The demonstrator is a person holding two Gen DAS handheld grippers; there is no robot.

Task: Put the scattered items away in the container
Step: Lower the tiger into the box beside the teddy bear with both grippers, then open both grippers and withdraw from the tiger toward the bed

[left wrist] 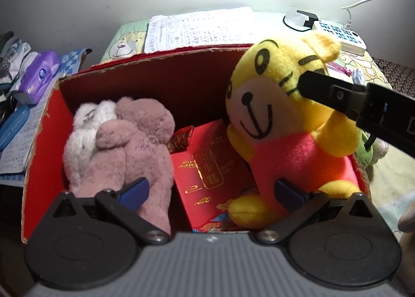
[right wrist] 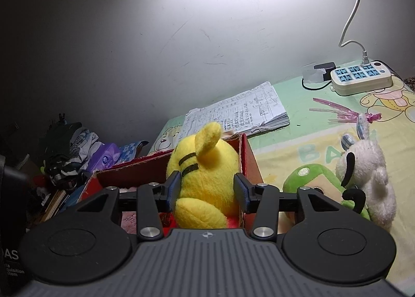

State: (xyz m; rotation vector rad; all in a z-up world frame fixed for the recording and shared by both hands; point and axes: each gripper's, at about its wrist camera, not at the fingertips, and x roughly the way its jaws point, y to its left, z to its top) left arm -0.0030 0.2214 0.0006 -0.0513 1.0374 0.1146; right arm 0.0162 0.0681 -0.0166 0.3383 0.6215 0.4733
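Note:
A red cardboard box (left wrist: pixel 166 57) stands open on the bed. Inside it lie a pink-and-white plush (left wrist: pixel 122 139) on the left and a red envelope with gold print (left wrist: pixel 210 164) in the middle. A yellow tiger plush (left wrist: pixel 280 105) in a red shirt sits upright at the box's right side. My right gripper (right wrist: pixel 207 189) is shut on its head, one finger (left wrist: pixel 324 89) pressing its cheek. My left gripper (left wrist: pixel 211 190) hovers open over the box's near edge, holding nothing. On the bedsheet to the right of the box lie a green plush (right wrist: pixel 306 177) and a white dog plush (right wrist: pixel 368 175).
A stack of handwritten papers (right wrist: pixel 241 113) lies behind the box. A power strip (right wrist: pixel 360 76) with a white cable and a pink wrapper (right wrist: pixel 345 113) are at the back right. A purple tissue pack (left wrist: pixel 41 74), clothes and books clutter the left side.

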